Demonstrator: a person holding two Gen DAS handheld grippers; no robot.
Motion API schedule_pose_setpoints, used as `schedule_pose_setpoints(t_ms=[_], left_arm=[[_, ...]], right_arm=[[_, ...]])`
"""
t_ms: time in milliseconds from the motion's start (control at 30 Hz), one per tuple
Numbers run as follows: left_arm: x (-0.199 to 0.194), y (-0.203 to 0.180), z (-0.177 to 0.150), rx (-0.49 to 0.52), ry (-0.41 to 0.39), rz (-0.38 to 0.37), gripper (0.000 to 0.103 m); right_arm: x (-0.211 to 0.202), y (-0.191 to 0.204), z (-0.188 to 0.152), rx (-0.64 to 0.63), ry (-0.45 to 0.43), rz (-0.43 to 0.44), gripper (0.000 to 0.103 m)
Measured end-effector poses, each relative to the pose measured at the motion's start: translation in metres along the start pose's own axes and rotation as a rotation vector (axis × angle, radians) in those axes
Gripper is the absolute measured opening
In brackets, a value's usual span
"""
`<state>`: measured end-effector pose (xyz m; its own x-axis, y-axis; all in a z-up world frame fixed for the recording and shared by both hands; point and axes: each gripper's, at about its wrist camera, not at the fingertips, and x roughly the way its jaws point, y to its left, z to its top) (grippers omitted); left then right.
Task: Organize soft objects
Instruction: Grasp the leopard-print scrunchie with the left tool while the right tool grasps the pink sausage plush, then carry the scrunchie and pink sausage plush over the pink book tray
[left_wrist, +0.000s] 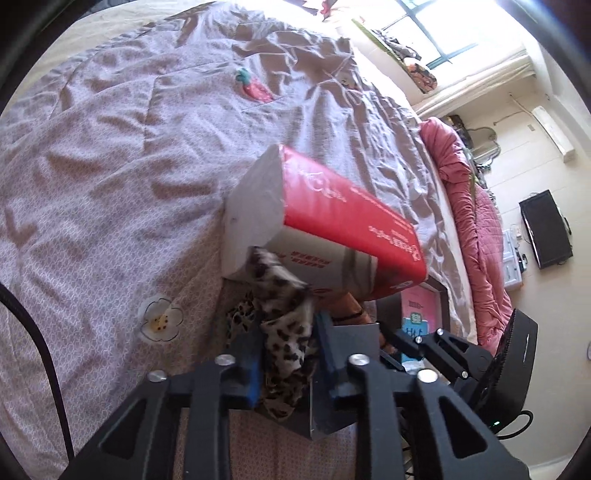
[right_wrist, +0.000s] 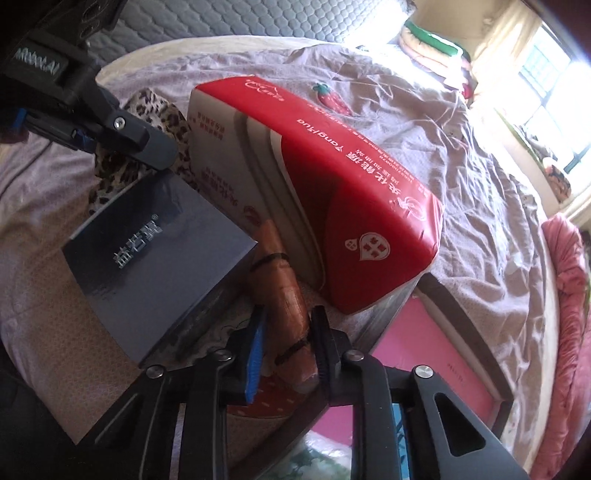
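Observation:
My left gripper (left_wrist: 286, 354) is shut on a leopard-print cloth (left_wrist: 284, 314), which hangs between its blue pads beside a red-and-white tissue pack (left_wrist: 332, 225). In the right wrist view the same tissue pack (right_wrist: 317, 184) leans on a dark blue box (right_wrist: 155, 251) and a pink-lined tray (right_wrist: 424, 354). My right gripper (right_wrist: 286, 347) is shut on a brown roll tied with black bands (right_wrist: 280, 273), which lies between the blue box and the pack. The left gripper (right_wrist: 110, 125) also shows at upper left, over the leopard cloth (right_wrist: 162, 110).
Everything sits on a bed with a wrinkled lilac quilt (left_wrist: 129, 166) bearing a strawberry patch (left_wrist: 255, 86) and a flower patch (left_wrist: 160, 319). A pink quilt (left_wrist: 476, 229) lies along the right edge. A window (right_wrist: 546, 85) lights the far side.

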<state>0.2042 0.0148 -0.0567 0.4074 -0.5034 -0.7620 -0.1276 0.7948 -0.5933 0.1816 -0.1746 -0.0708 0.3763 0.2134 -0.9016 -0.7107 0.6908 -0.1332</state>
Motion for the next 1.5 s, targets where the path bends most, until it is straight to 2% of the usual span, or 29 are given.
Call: schedule_pose_setpoints(t_ms=[33,167,333,433,633,833,1200,1500], left_arm=[[-0.002,-0.001,0.000,0.006,-0.008,-0.008,0.012],[-0.008,-0.004,-0.004,0.023,-0.028,-0.028,0.011],[-0.029,-0.014,-0.014,0.069,-0.084,-0.014,0.010],[-0.044,-0.025,-0.021,0.117,-0.108,0.000,0.010],[-0.069,-0.061,-0.036,0.230,-0.142,0.022,0.010],[-0.082,-0.104,-0.054,0.326,-0.158,0.017,0.010],[-0.077,-0.173,-0.091,0.459,-0.138,-0.003,0.010],[-0.063,-0.208,-0.111,0.526,-0.107,-0.010,0.010]], right_arm=[[-0.004,-0.003,-0.002,0.043,-0.016,0.018,0.018],[-0.026,-0.021,-0.008,0.226,-0.081,0.060,0.017],[-0.068,-0.040,-0.018,0.423,-0.220,0.123,0.017],[-0.092,-0.041,-0.021,0.439,-0.272,0.104,0.017],[-0.127,-0.040,-0.032,0.486,-0.314,0.072,0.017],[-0.163,-0.048,-0.060,0.550,-0.343,0.028,0.017],[-0.213,-0.074,-0.125,0.680,-0.395,-0.053,0.017],[-0.238,-0.089,-0.165,0.758,-0.423,-0.092,0.017]])
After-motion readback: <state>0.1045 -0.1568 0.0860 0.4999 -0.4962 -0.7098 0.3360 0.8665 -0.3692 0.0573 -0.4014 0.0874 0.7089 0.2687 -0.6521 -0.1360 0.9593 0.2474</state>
